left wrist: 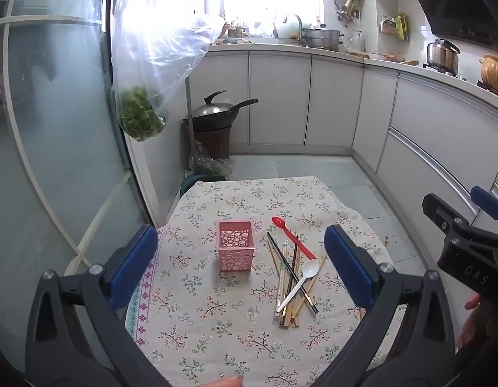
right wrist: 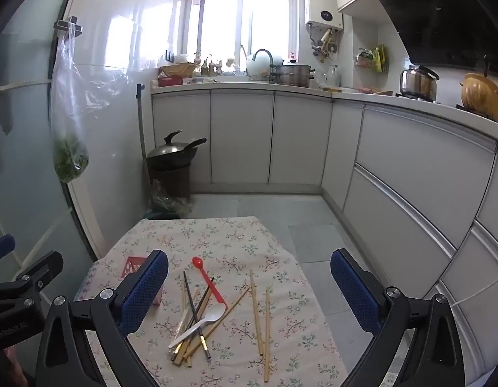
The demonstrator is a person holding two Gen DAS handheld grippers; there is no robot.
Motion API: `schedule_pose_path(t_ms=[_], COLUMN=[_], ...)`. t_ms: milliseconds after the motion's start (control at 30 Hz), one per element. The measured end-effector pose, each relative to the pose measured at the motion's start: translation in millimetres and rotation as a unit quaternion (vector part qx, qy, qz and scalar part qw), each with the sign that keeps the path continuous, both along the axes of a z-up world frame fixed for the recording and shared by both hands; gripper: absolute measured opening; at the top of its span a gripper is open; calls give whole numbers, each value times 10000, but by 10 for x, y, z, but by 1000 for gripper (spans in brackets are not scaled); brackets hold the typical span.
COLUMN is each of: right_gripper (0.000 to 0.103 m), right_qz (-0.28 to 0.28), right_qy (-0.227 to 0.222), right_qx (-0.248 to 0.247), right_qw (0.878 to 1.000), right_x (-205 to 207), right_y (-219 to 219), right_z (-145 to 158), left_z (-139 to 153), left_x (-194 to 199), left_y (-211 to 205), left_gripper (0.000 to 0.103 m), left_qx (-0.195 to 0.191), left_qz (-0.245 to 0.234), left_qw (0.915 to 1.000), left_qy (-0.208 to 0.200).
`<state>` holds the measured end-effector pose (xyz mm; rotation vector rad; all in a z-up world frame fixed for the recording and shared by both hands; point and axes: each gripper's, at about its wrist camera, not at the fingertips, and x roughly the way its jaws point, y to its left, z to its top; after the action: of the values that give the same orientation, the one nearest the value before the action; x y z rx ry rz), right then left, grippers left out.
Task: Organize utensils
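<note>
Both jaws wide, empty, pink basket (left wrist: 236, 245) beside chopstick pile (right wrist: 197, 322) — right finger (right wrist: 145, 293) seemingly hiding basket.

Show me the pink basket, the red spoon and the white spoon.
pink basket (left wrist: 236, 251), left wrist view, front wall.
red spoon (left wrist: 292, 236), left wrist view, mid handle.
white spoon (right wrist: 214, 315), right wrist view, bowl.

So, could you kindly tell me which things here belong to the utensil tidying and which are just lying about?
Job: pink basket, red spoon, white spoon, chopsticks.

Lying about: wok, bag of greens, steamer pot, yellow pot.
</note>
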<state>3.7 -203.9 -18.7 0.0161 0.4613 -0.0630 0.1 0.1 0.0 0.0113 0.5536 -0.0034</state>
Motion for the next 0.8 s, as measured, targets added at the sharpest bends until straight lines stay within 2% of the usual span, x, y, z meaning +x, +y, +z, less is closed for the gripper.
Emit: schedule_pose_path(t_ms=[800], right_gripper=[102], right_qz=[26], right_qy=[-26], right_qx=[19], right_qw=[10000], right_x=[-20], right_y=[18], right_z=[49], left_z=[-15], left_x=[-17], left_y=[-22], left_gripper=[103], left_qx=[-17], left_qz=[-5], left_qw=[10000], left_qy=[-38])
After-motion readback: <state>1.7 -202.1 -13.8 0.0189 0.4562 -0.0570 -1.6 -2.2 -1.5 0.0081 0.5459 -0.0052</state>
